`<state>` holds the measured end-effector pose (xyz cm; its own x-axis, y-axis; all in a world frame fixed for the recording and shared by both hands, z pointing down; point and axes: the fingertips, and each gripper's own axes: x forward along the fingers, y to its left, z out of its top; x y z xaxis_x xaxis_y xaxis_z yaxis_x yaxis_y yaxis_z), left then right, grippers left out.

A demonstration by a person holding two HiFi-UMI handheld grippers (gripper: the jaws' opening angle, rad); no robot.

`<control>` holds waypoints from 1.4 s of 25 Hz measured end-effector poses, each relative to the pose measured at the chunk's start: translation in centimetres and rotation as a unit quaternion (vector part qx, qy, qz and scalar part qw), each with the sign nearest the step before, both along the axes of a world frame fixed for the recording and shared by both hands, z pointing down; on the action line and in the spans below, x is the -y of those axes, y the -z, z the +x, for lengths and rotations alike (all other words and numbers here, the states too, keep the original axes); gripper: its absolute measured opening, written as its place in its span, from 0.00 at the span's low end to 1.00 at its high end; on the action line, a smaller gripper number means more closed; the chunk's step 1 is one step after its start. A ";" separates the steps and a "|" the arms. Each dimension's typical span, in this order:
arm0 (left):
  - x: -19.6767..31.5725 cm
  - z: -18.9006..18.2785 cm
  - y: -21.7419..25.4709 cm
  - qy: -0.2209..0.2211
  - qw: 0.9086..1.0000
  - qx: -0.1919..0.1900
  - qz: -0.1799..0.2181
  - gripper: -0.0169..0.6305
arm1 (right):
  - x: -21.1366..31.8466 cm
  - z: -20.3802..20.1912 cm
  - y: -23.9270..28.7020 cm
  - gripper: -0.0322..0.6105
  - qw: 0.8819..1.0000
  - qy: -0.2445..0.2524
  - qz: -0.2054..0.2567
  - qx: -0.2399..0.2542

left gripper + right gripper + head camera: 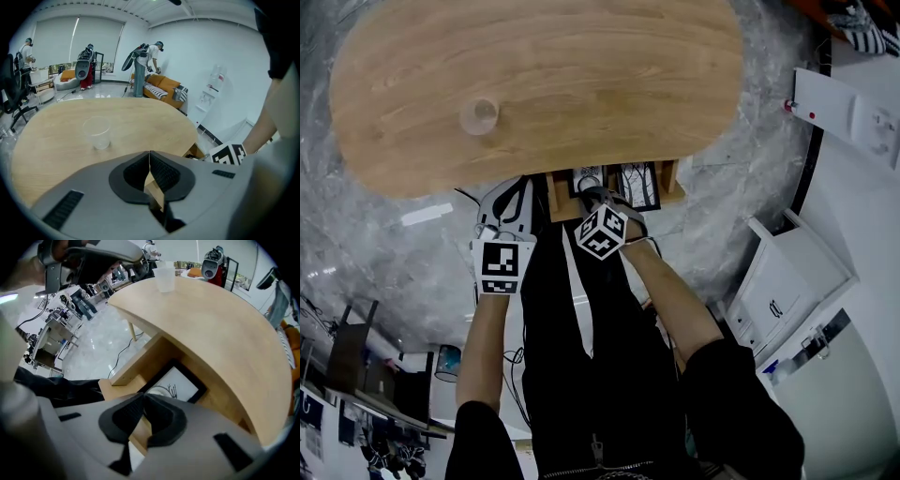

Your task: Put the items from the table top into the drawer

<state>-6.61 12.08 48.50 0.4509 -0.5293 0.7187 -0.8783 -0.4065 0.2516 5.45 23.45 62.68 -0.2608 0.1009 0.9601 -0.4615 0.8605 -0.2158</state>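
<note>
Risk: left tool (149, 157) and right tool (143, 400) both sit closed and empty, so either could topple the cup (96, 132).

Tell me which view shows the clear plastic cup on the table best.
The left gripper view: the cup stands whole and upright, seen from the side on the table. The head view looks down into it as a faint ring; the right gripper view shows it small and far.
</note>
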 end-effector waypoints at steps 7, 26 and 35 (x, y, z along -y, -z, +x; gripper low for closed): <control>-0.1 -0.4 -0.3 0.011 1.000 -0.003 -0.004 0.05 | -1.8 -0.5 -2.2 0.10 0.997 0.057 -0.039 -0.019; 0.6 -1.0 -0.1 0.029 1.000 -0.008 -0.002 0.05 | -0.6 -1.4 1.0 0.10 1.000 0.008 -0.007 0.014; 0.5 -3.3 0.2 0.061 0.998 -0.003 0.005 0.05 | 4.7 -5.9 9.0 0.06 0.988 -0.074 0.060 0.124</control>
